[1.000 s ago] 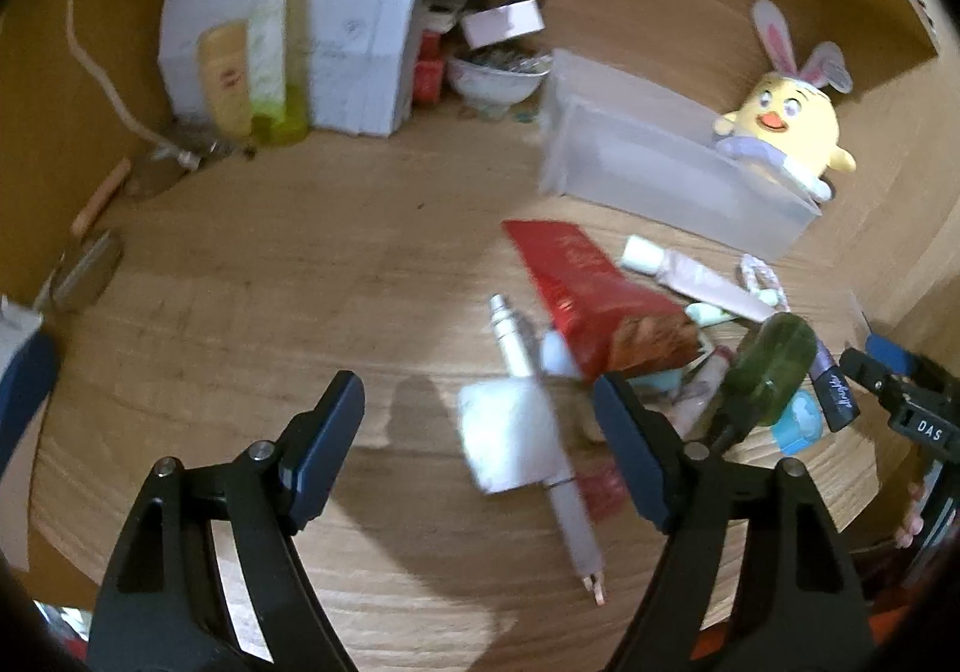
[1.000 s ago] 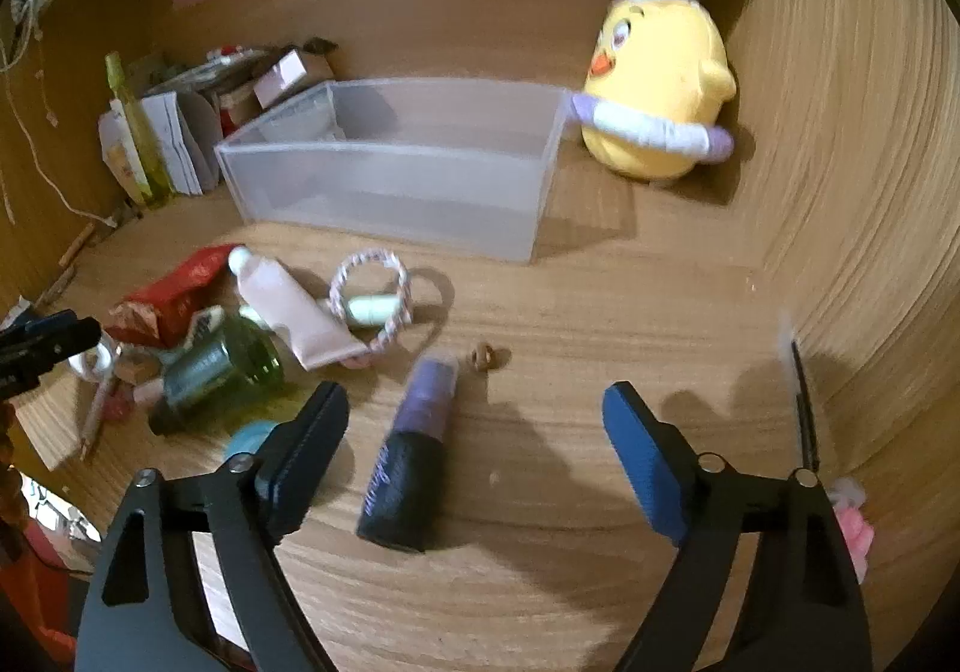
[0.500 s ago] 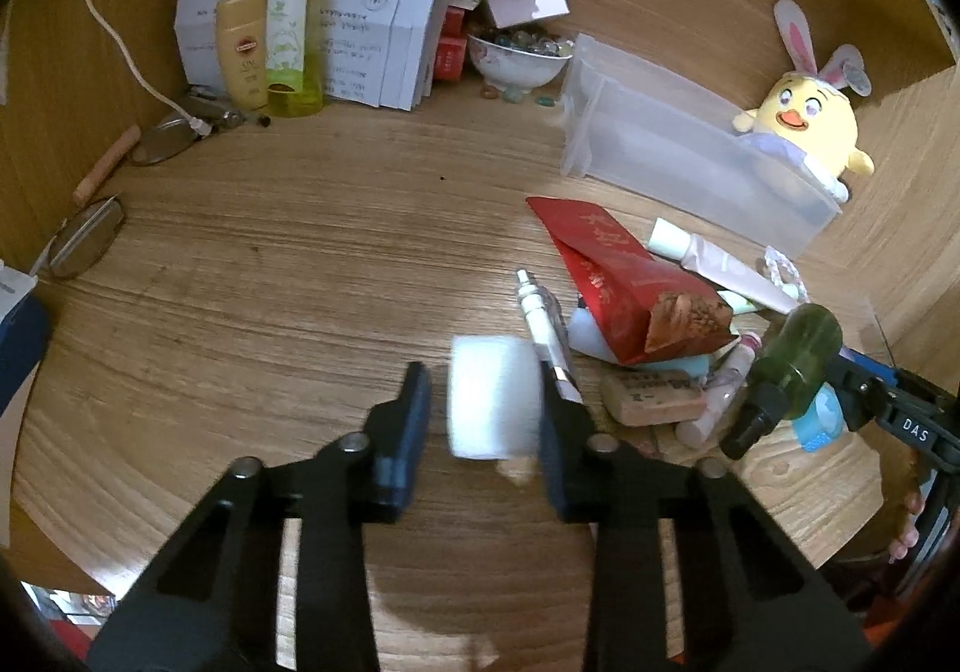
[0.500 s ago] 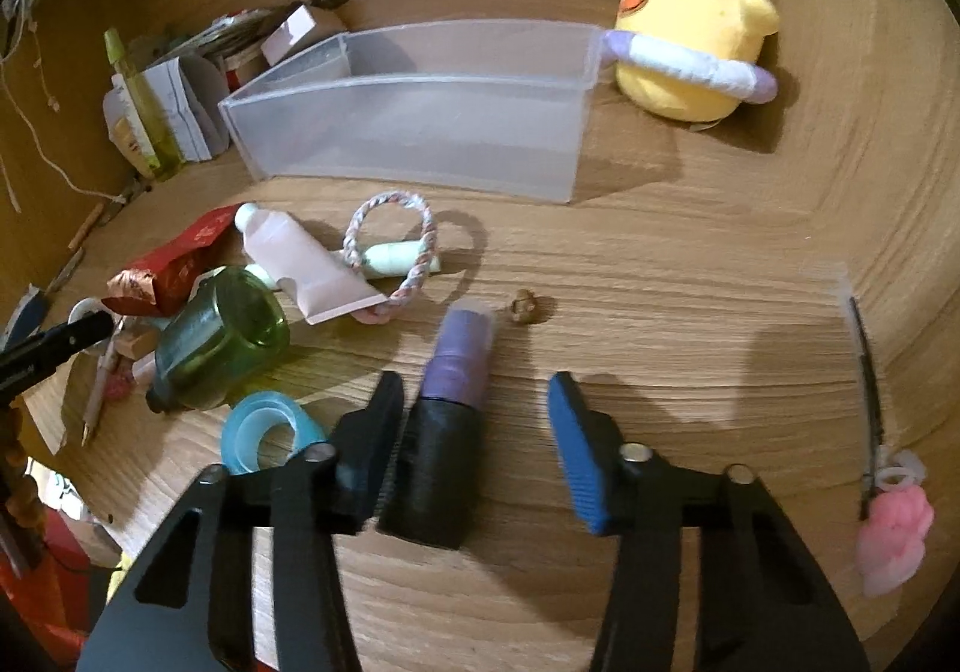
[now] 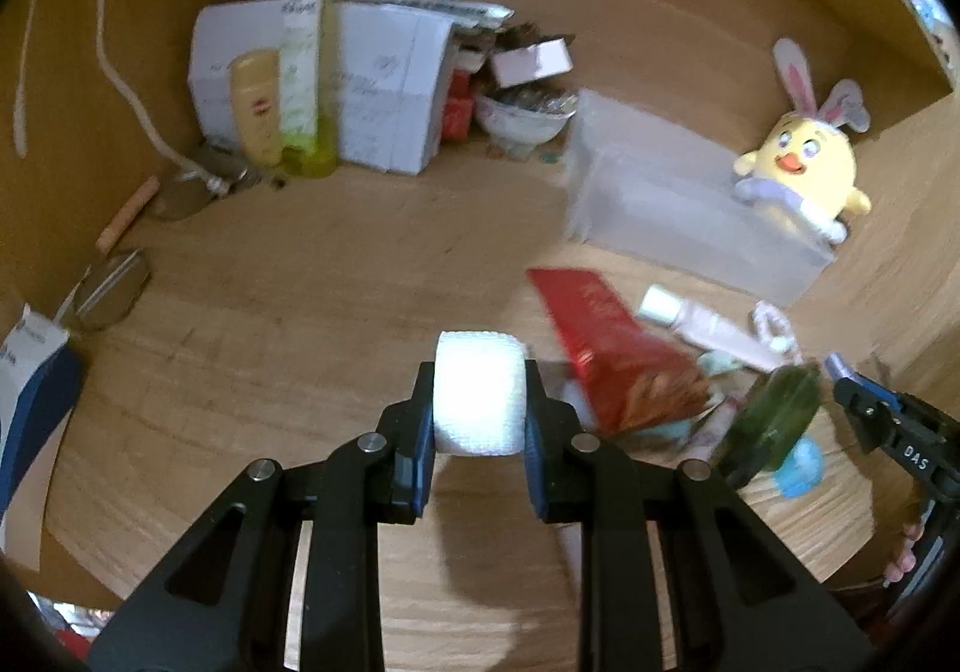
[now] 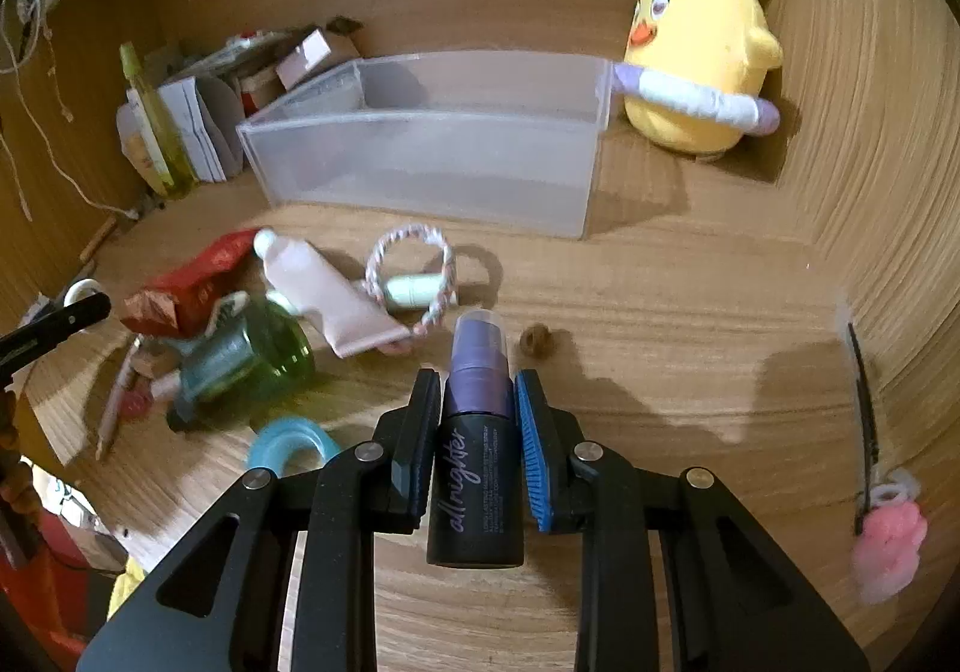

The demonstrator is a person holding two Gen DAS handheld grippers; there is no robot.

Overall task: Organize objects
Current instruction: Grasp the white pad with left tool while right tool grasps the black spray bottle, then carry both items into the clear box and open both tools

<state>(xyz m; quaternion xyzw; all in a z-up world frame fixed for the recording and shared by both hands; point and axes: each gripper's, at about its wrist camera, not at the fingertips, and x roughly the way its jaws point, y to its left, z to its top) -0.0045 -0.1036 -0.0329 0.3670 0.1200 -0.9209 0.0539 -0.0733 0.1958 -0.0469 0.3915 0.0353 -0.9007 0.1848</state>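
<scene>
Matt wood-grain desk [image 6: 660, 276], frosted plastic bin [image 6: 432, 162]

Black spray bottle [image 6: 477, 483], clamped between right gripper [image 6: 477, 435] fingers: "all nighter" in purple script; smaller lines beneath unreadable. Right of left gripper [image 5: 480, 420], other gripper's black body reads "DAS".
</scene>
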